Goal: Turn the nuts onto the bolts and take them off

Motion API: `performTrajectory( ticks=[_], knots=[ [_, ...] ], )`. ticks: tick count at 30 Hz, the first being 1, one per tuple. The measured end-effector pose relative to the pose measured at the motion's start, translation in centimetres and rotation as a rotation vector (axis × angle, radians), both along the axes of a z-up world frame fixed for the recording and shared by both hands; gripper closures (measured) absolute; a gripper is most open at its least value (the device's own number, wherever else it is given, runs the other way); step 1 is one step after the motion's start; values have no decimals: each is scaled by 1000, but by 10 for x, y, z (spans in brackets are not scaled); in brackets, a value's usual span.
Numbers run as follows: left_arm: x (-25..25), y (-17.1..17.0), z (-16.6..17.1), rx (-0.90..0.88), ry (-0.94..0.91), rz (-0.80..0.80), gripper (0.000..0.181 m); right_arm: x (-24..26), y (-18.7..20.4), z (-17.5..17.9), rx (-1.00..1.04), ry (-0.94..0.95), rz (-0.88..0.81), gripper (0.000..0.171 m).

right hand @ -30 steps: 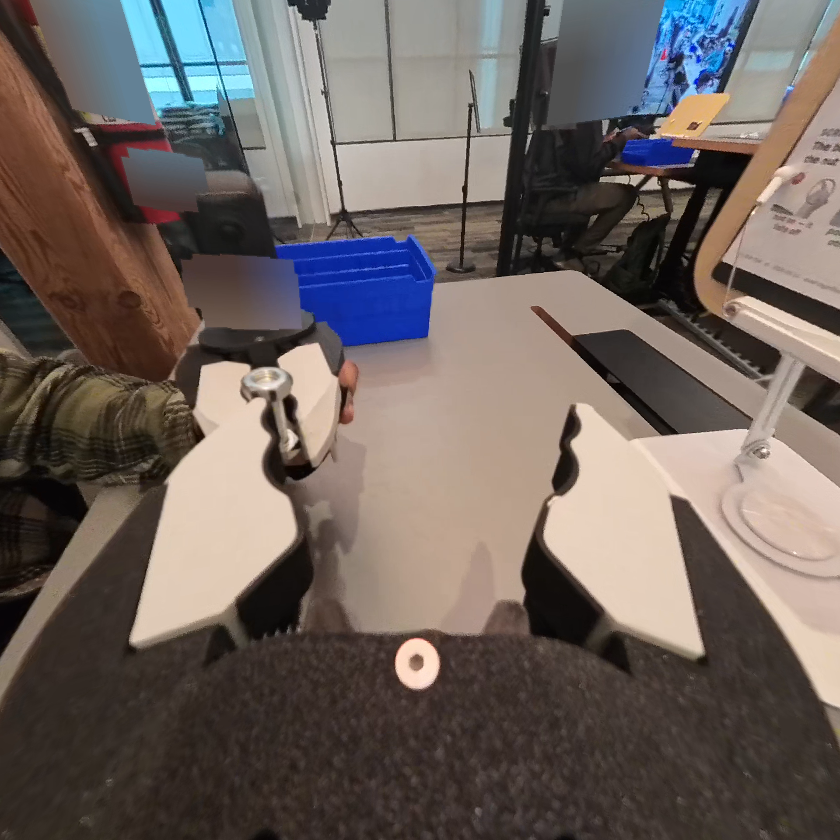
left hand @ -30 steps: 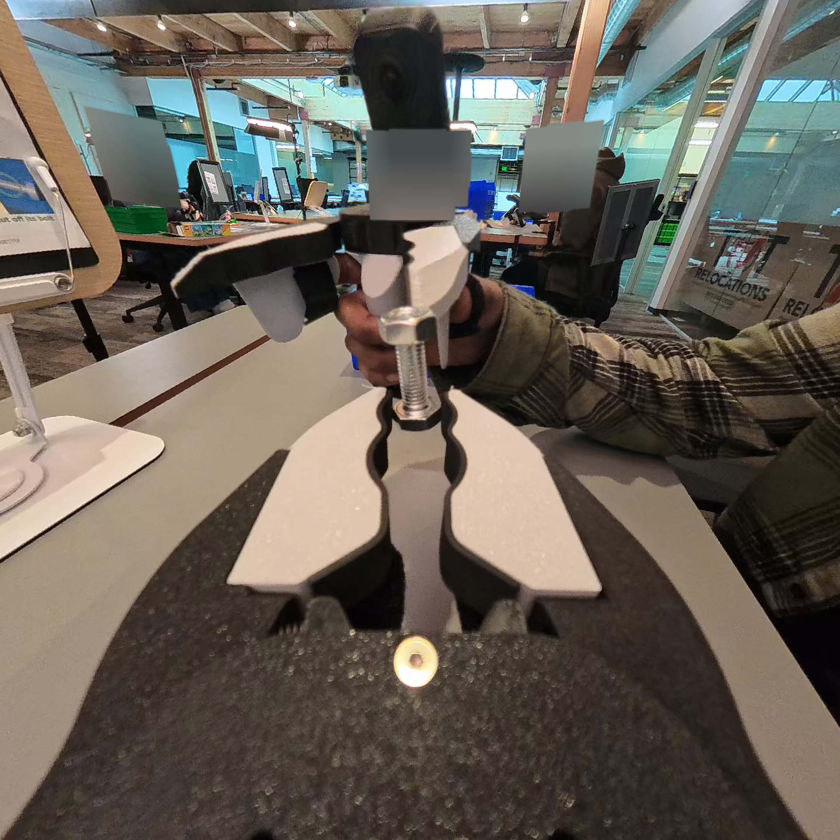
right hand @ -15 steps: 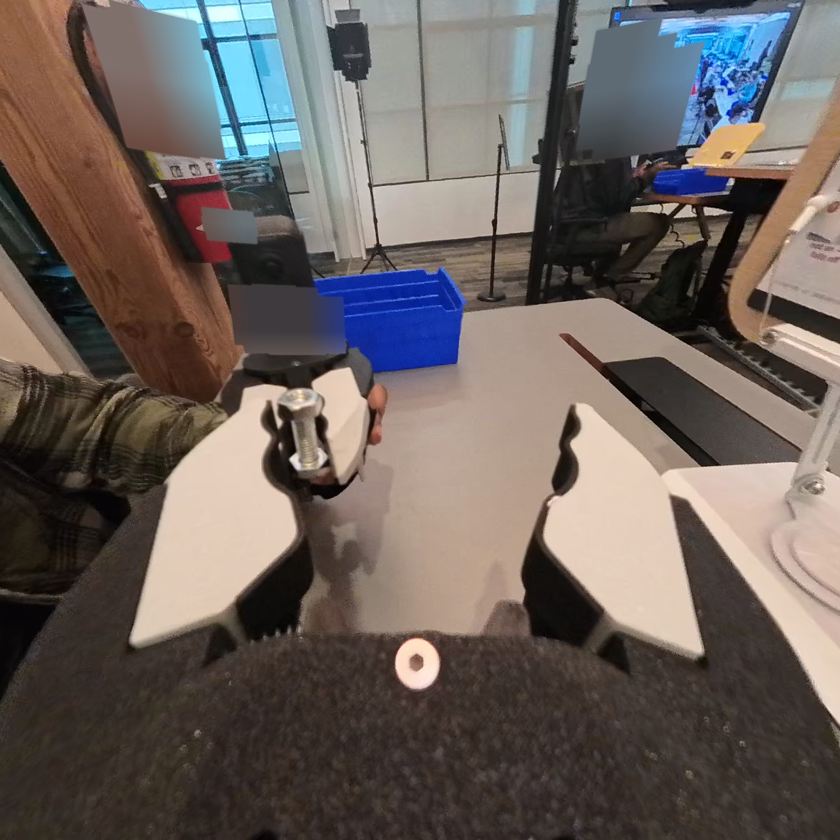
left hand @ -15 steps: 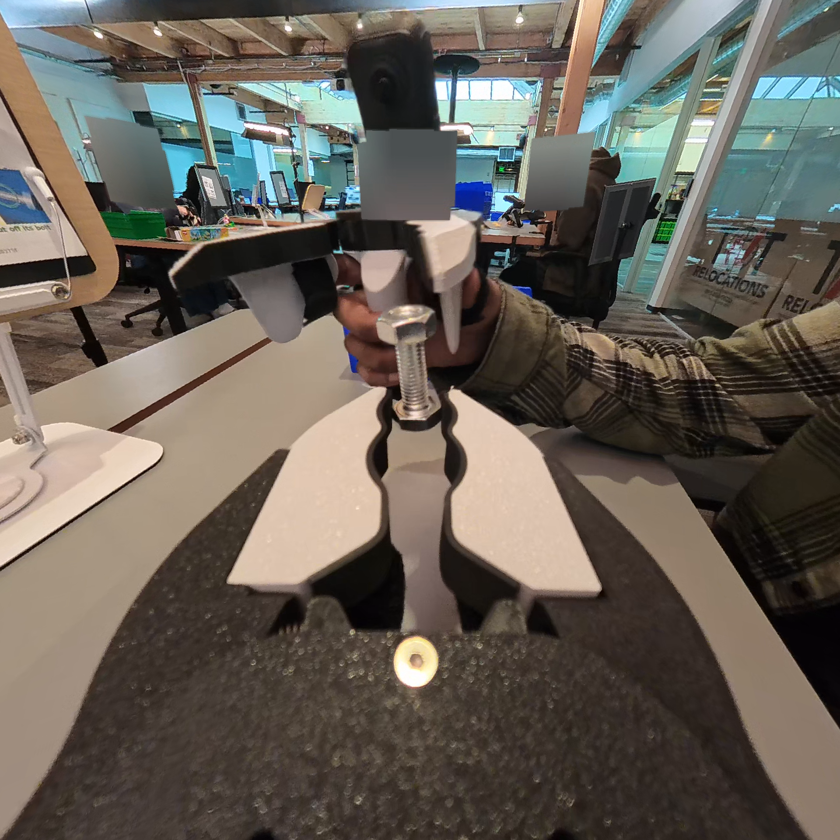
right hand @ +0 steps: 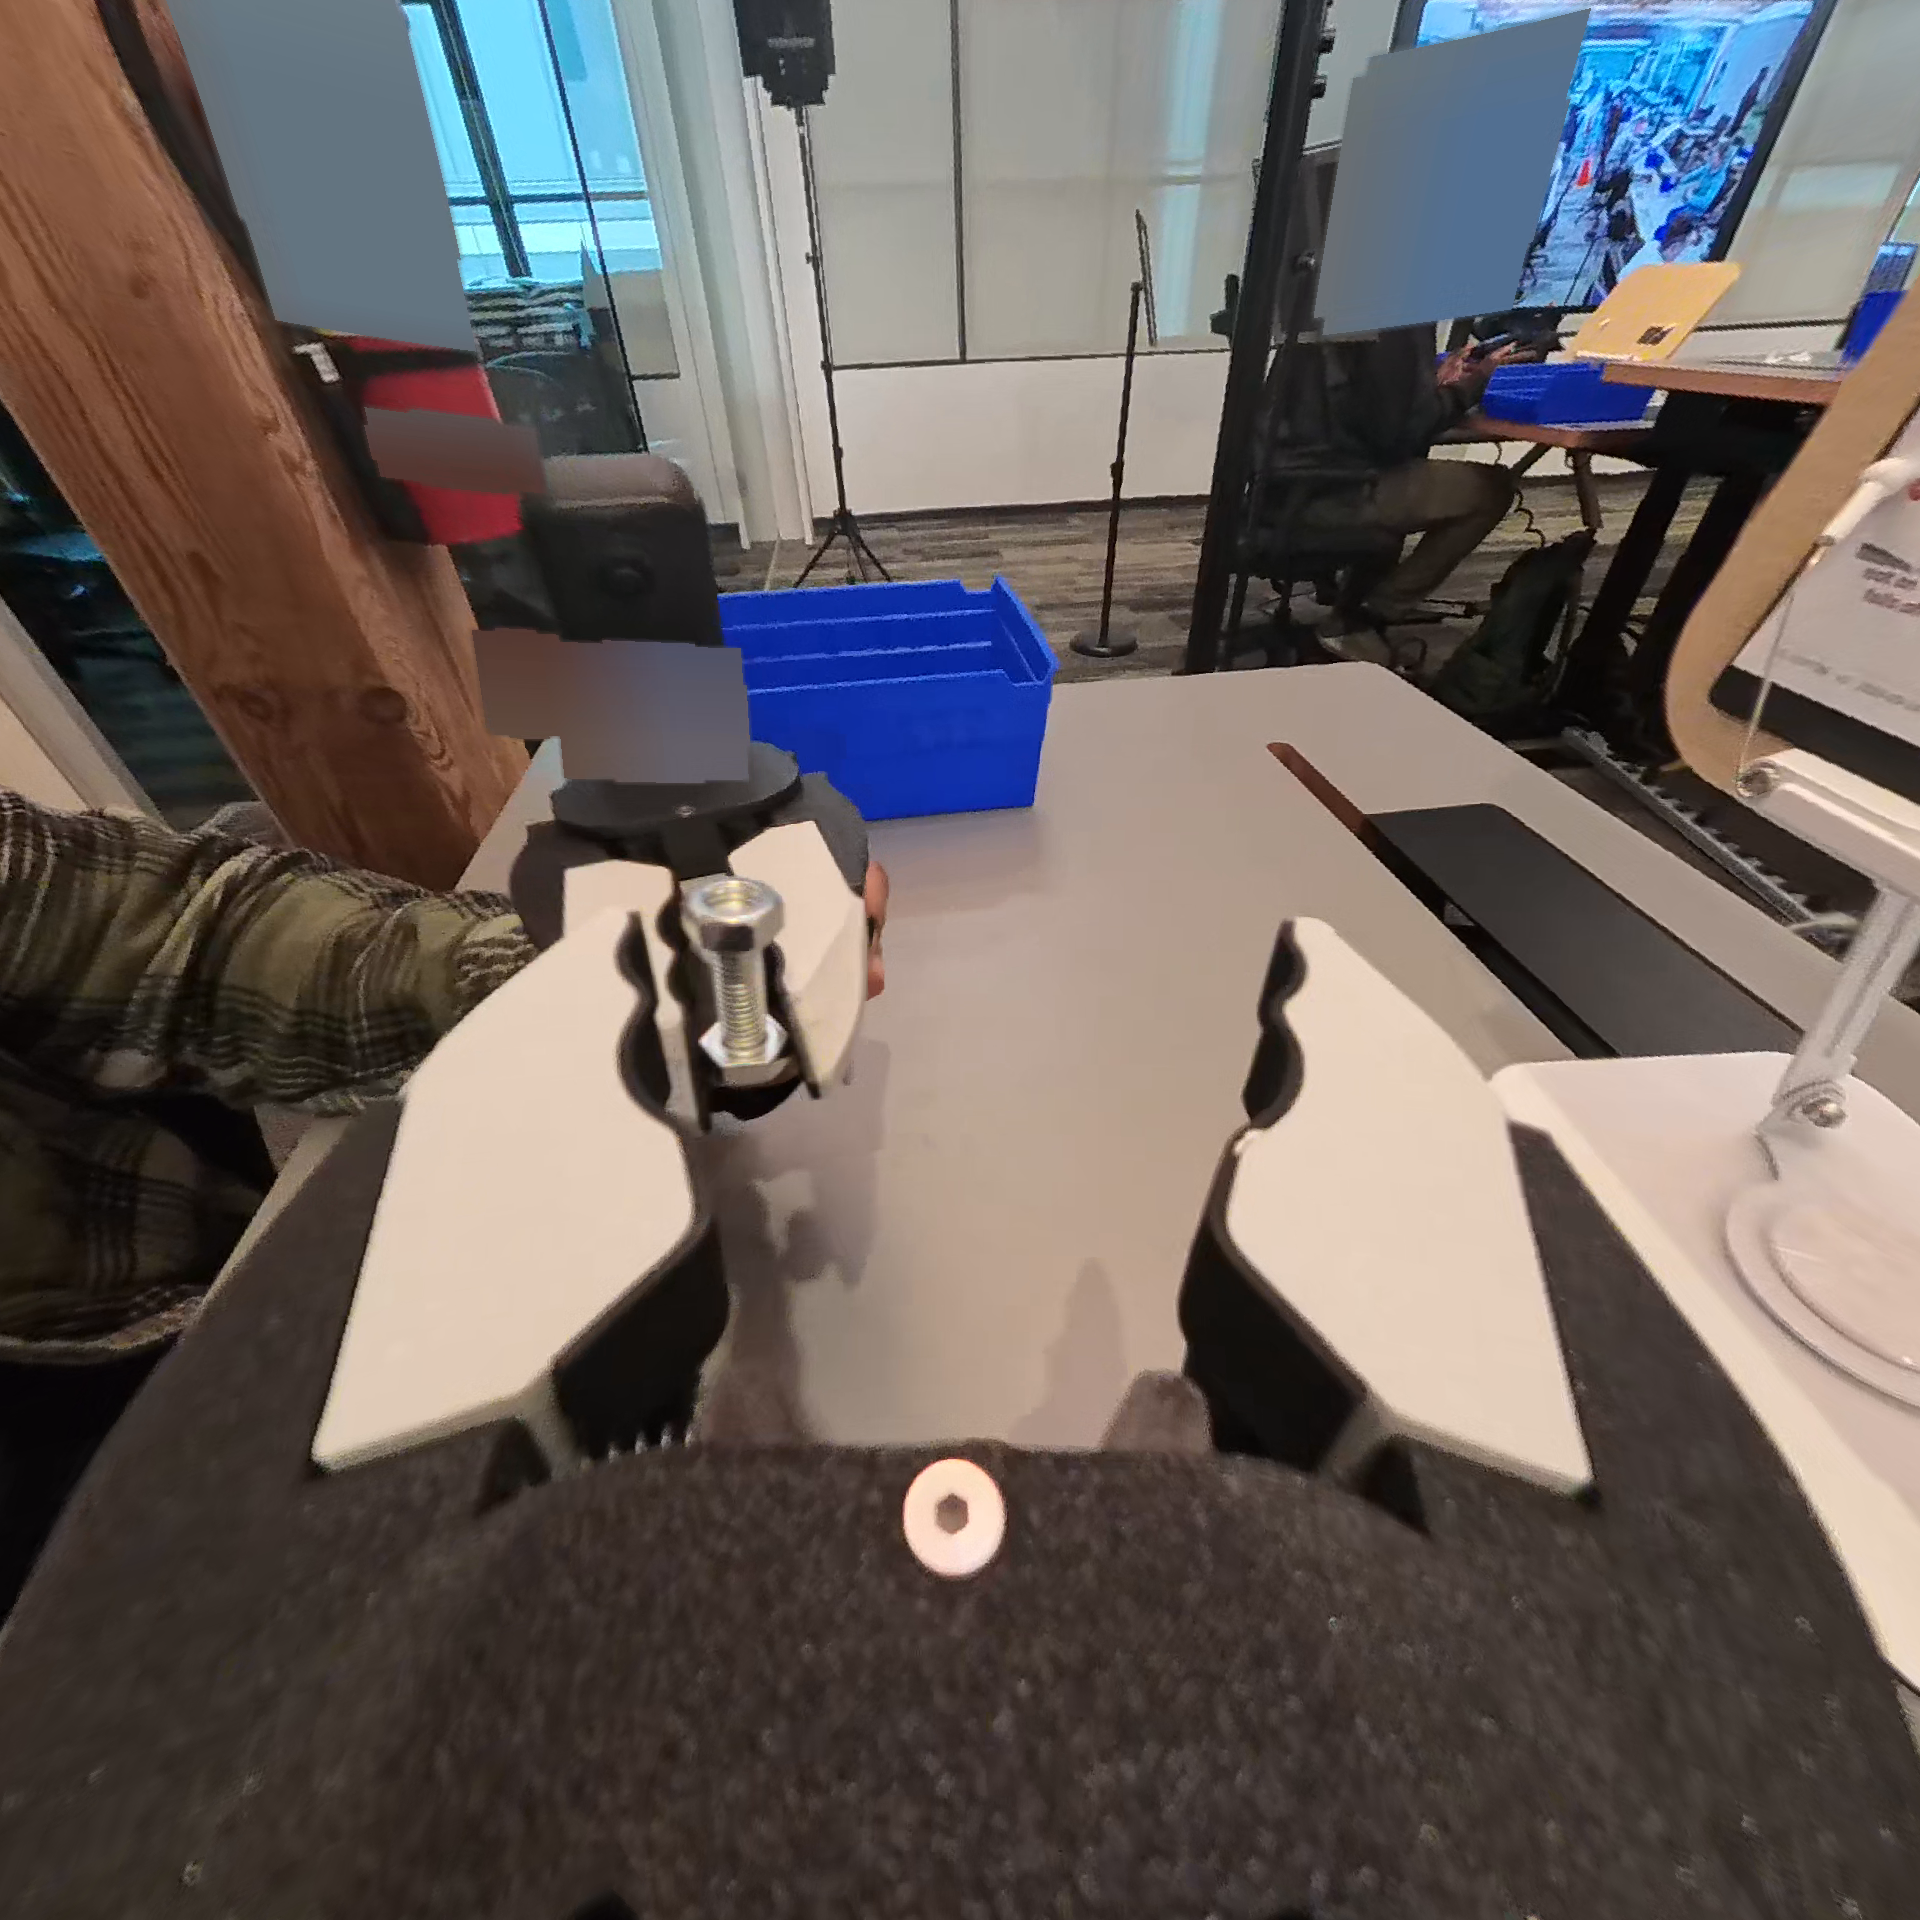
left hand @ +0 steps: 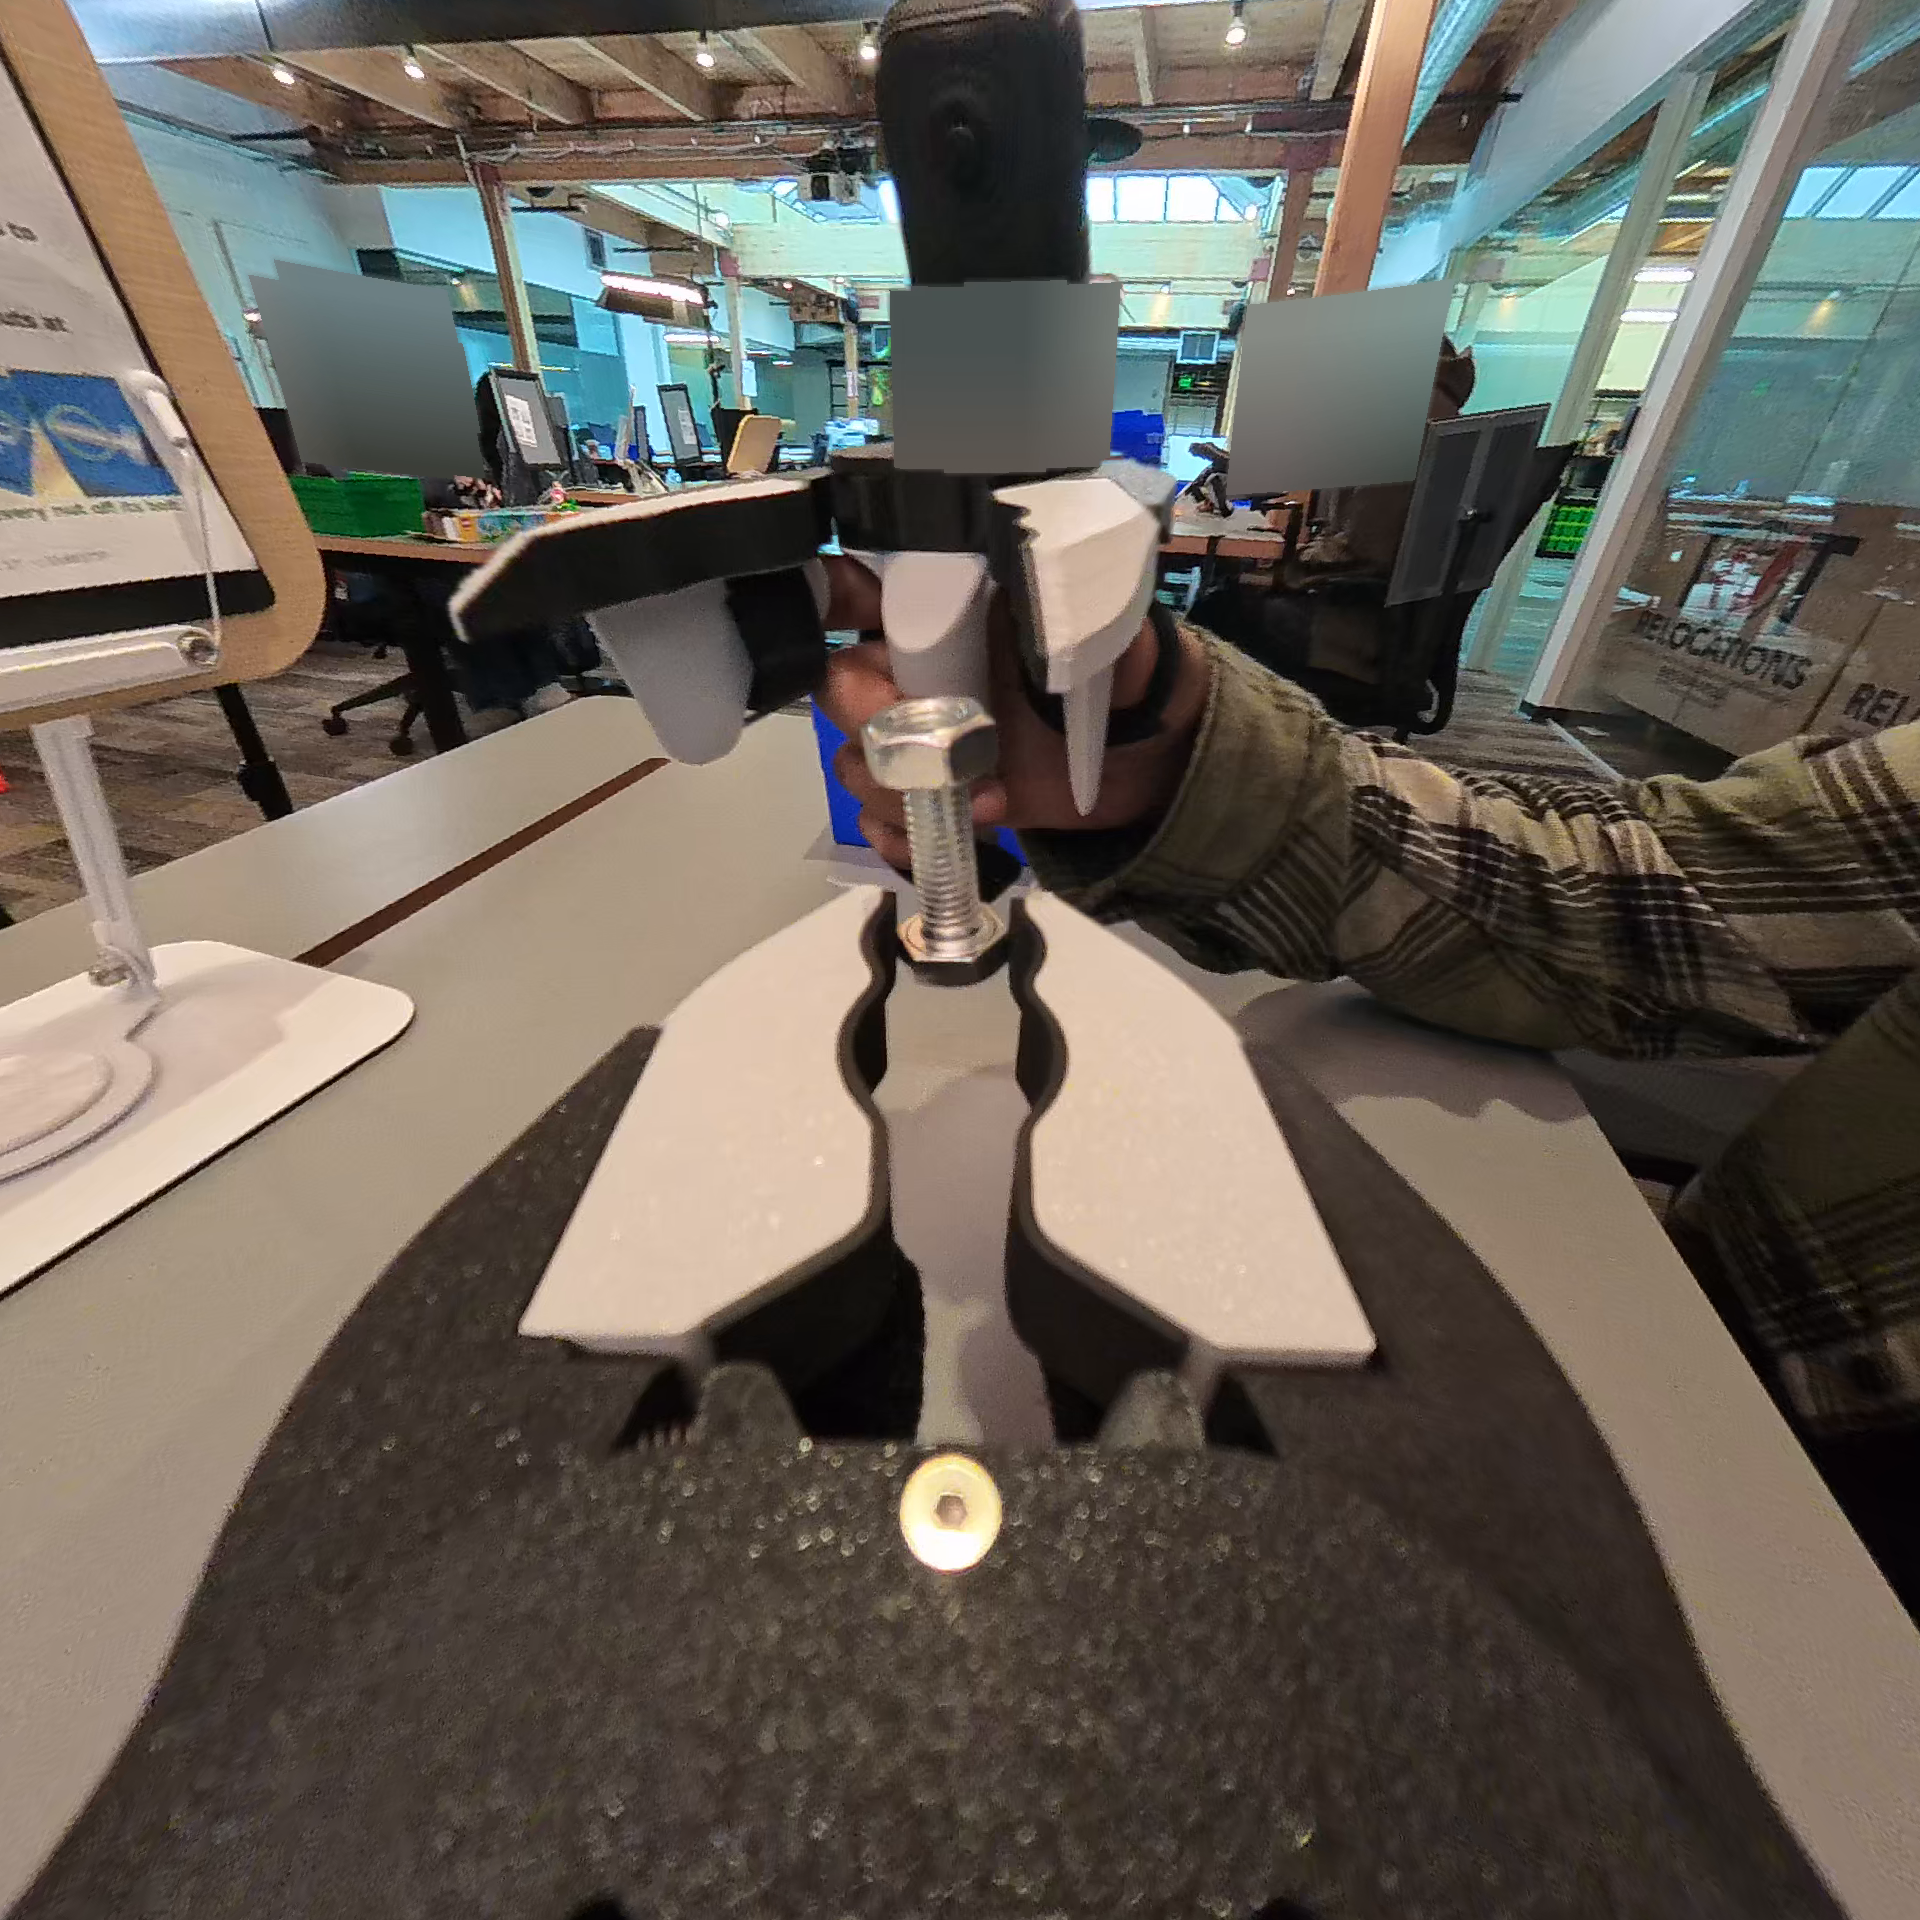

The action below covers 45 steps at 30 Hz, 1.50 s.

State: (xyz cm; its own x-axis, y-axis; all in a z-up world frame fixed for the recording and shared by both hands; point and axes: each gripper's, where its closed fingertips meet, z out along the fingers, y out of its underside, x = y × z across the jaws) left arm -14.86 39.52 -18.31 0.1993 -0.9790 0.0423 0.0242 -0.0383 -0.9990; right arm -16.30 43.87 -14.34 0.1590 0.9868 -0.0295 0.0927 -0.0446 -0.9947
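Note:
A silver bolt (left hand: 940,862) stands upright with its hex head clamped in my left gripper (left hand: 948,940), which is shut on it. A silver nut (left hand: 928,740) sits at the bolt's top end. My right gripper (left hand: 883,707) faces me behind the bolt, open and empty, held by a hand. In the right wrist view my right gripper (right hand: 956,935) is wide open. The bolt (right hand: 738,987) and nut (right hand: 730,909) stand just inside its left finger (right hand: 540,1143), not gripped. The left gripper (right hand: 743,1049) shows there too, holding the bolt above the grey table (right hand: 1091,987).
A blue bin (right hand: 883,707) stands at the table's far edge. A stand with a white base (right hand: 1818,1195) and a board is on the right, also in the left wrist view (left hand: 156,1049). A black pad (right hand: 1558,914) lies nearby. A plaid sleeve (left hand: 1455,883) reaches across. The left gripper's tips are roughly 6 cm from the right gripper's. To the white base (right hand: 1818,1195): right tips about 35 cm, left tips about 40 cm.
My right gripper, still open, has tilted up and shifted toward the bolt, so the nut now sits nearer its left finger. My left gripper has kept its hold on the bolt.

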Motion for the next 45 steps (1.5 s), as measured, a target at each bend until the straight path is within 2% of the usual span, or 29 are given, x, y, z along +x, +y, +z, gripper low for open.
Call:
performTrajectory(
  ticks=[2,5,6,11,15,24,32,38,45],
  knots=[
    [-2,4,0,8,5,32,161,-4,-3,1,13,-15,-6,66],
    [-5,10,-2,25,26,89,161,-11,-14,1,20,-44,9,97],
    [-5,13,-3,27,36,110,161,-14,-15,0,9,-50,1,100],
    [-7,15,-2,27,33,131,161,-24,-11,-10,-7,-116,-102,88],
    [-9,13,3,36,11,127,161,-10,6,-9,11,-128,-188,80],
    [-12,15,4,8,-24,116,161,-10,0,-1,-16,-55,-101,81],
    [-12,9,11,25,-66,88,161,4,14,2,-45,-17,-138,81],
    [-10,8,10,18,-68,74,161,-6,-2,8,-31,8,-57,80],
    [-11,5,14,30,-82,62,161,3,8,7,-35,5,-100,81]
  ],
)
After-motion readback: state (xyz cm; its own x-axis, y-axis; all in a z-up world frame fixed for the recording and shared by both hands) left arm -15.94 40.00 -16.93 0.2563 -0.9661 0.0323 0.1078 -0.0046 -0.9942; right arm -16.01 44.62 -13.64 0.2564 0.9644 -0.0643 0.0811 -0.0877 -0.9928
